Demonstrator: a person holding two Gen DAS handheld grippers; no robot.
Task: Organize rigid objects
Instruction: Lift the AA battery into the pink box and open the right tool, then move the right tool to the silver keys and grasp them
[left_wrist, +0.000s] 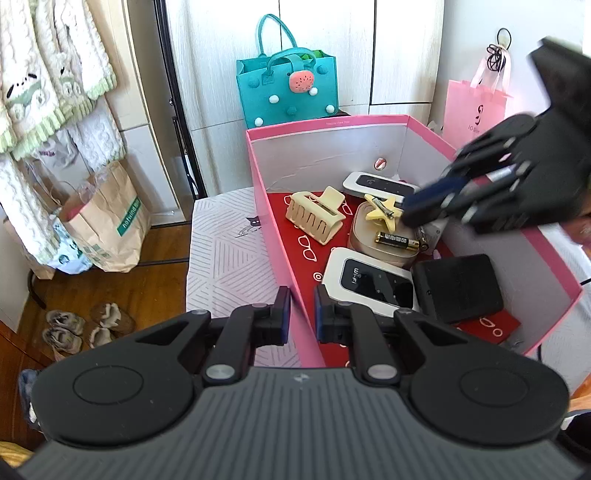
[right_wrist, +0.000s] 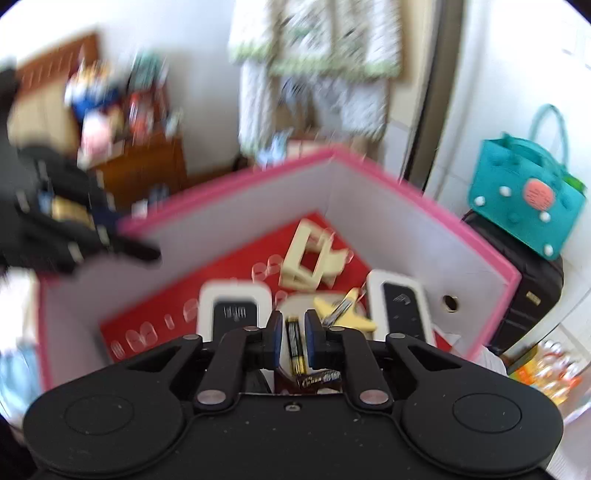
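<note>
Pink storage box, open-topped, red patterned floor. Contents: cream claw hair clip toward the far left wall; white pocket Wi-Fi router at the near wall; second white router at the far wall; black flat device by the near right wall; beige rounded case at centre, carrying a yellow star clip and an AA battery. Left gripper: fingers narrow, straddling the box's near left wall, apparently pinching it. Right gripper: fingers slightly parted directly over the battery, pads apparently clear of it. Risk, as judged: the battery sits on a curved lid and could roll off into the clutter; the right fingers could nudge the star clip, just beside it. Left wrist view alone shows the black device and the battery's seat on the case; right wrist view alone, though blurred, shows the battery lined up between the fingers.
</note>
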